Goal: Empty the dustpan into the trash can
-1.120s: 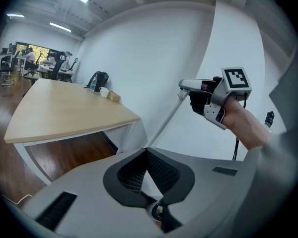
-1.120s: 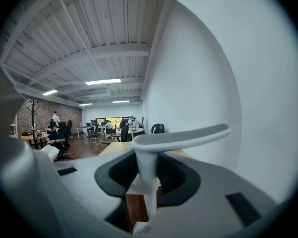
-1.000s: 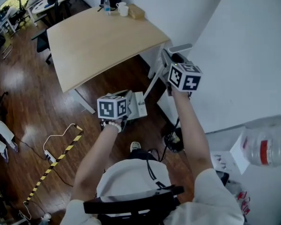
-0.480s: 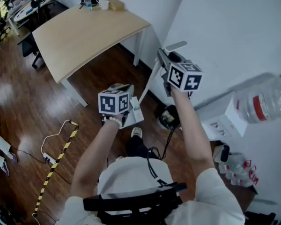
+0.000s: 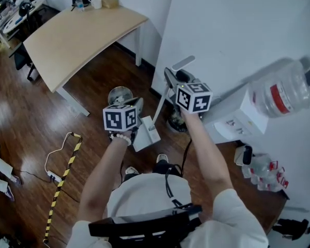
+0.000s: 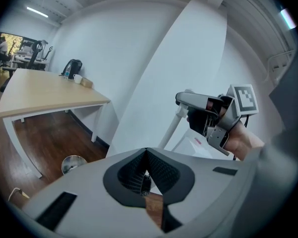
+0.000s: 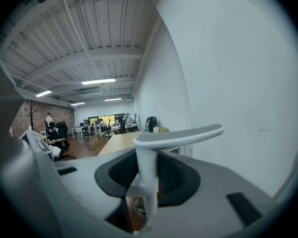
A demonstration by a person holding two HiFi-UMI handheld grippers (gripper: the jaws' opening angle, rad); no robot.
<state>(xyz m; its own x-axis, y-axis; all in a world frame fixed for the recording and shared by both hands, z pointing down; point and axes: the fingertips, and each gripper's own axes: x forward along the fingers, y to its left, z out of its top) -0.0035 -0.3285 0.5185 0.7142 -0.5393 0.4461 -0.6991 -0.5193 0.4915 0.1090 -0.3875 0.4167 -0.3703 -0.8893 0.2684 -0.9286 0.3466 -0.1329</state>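
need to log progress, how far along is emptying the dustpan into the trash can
Done: the dustpan is lifted, its handle clamped in the right gripper. In hand: it hangs in the air short of the round trash can on the floor; the left gripper is shut beside it. Left: reach the can and tip the dustpan out.

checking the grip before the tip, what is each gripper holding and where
Right gripper: jaws shut on the dustpan pole, just under its grey top grip. Left gripper: jaws together, nothing seen between them.
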